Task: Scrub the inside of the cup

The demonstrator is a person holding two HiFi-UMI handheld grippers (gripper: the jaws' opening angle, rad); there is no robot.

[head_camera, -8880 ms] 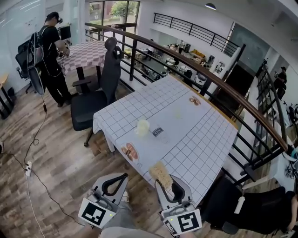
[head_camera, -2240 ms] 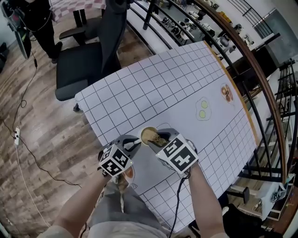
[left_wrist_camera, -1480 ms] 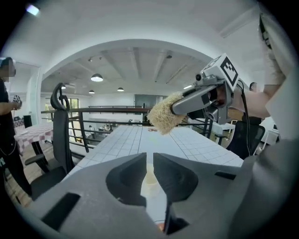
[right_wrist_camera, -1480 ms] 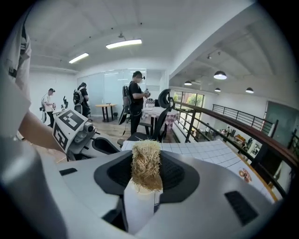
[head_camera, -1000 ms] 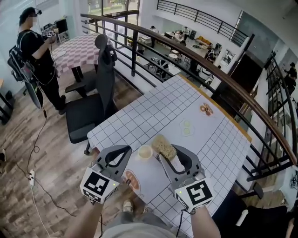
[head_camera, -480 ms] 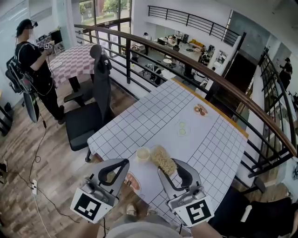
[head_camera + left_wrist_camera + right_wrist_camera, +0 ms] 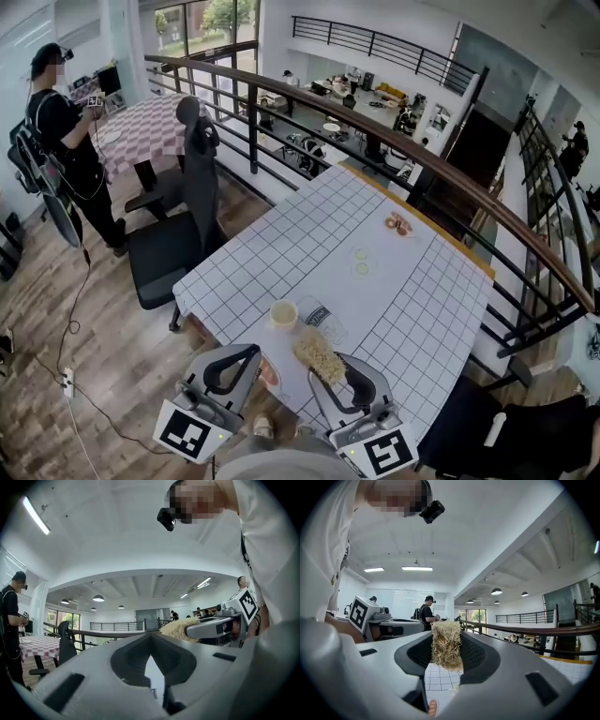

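Task object: the cup (image 7: 283,314), pale and upright, stands on the table (image 7: 309,225) just below the frame centre in the head view, near the table's nearest corner. Nothing touches it.
Right gripper (image 7: 446,641): clamped on a straw-coloured fibrous scrubber (image 7: 317,353). The pad sticks out past the jaw tips, just beside the cup but clear of it.
Left gripper (image 7: 151,639): jaws together with nothing between them, at lower left of the head view, apart from the cup.
Progress: the tool is in hand, but the scrubber is outside the cup and no gripper steadies the cup. The cup's inside is too small to judge clean or dirty, so whether scrubbing is finished or not begun cannot be read here. If any is left, the cup must be held and the pad pushed inside.
Beside the cup: a small clear item with a dark label (image 7: 322,320); what it is cannot be told.
Surface: a white cloth with a dark grid, bearing small printed food pictures (image 7: 395,225).
Room: a mezzanine with a wood plank floor. A dark railing (image 7: 375,131) with a wooden top rail runs behind the table, a black office chair (image 7: 178,225) stands at left, and a person (image 7: 56,131) stands at upper left.
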